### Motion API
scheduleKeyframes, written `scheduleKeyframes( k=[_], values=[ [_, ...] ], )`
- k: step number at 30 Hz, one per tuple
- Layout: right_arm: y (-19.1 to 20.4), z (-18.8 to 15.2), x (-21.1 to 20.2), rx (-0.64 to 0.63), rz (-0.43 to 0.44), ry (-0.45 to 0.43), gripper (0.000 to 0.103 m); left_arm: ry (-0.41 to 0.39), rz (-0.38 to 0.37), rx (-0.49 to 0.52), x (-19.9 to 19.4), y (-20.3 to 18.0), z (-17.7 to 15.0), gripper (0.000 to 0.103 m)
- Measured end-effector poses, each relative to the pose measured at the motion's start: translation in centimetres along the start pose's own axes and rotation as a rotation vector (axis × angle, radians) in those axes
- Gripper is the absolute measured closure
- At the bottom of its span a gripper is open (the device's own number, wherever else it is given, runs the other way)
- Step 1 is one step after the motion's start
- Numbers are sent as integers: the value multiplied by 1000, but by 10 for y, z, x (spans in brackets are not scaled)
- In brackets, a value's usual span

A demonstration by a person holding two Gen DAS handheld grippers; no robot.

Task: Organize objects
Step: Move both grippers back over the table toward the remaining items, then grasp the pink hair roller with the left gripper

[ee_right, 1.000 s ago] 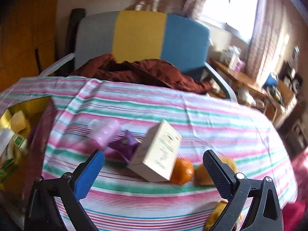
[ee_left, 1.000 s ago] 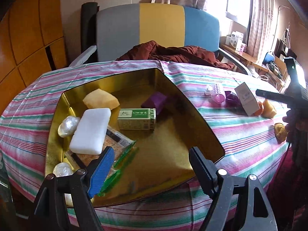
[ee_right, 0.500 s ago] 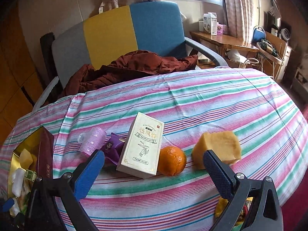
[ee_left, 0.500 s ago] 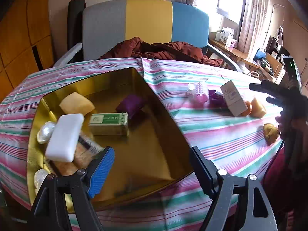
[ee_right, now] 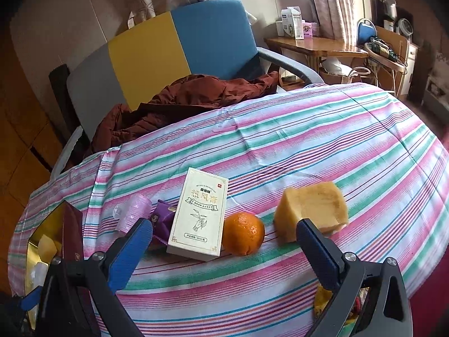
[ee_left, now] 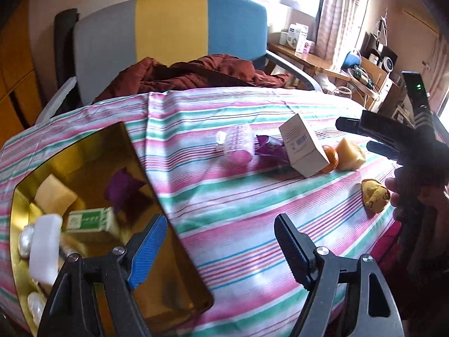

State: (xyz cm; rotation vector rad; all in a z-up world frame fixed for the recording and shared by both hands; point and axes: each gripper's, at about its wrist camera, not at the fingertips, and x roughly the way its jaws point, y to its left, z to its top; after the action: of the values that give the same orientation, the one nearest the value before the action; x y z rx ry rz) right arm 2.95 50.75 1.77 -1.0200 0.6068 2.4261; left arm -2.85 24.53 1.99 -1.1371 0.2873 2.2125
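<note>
One glossy orange [ee_right: 243, 237]; one cream carton [ee_right: 197, 214]; one spongy yellow block [ee_right: 310, 210]; one ribbed pink, perhaps plastic, roller [ee_right: 134, 215]; left gripper [ee_left: 220, 240] and right gripper [ee_right: 224, 248] both spread, holding nothing.

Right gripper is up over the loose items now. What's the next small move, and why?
Probably ease the right gripper down over the orange. It is open and empty, and the orange sits almost centred between its fingers, loose on the striped cloth, while the gold tray already holds sorted items.

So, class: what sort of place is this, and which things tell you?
Probably a room at home: an armchair with clothing thrown over it, a table under a striped cloth, and curtains at the window.
</note>
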Motion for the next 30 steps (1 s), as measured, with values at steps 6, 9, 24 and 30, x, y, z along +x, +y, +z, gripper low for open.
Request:
scheduleKeyframes(
  k=[6,9,24,30],
  values=[
    [-15,3,-1,89,45,12,0,38,-5,18,25,-9,21,23],
    [-18,3,0,114,61,20,0,53,13,19,40,-11,36,23],
    [-15,2,0,115,121,39,0,139,30,-6,134,-17,103,19],
    [-18,2,3,122,122,51,0,192,27,4,167,-20,107,19]
  ],
)
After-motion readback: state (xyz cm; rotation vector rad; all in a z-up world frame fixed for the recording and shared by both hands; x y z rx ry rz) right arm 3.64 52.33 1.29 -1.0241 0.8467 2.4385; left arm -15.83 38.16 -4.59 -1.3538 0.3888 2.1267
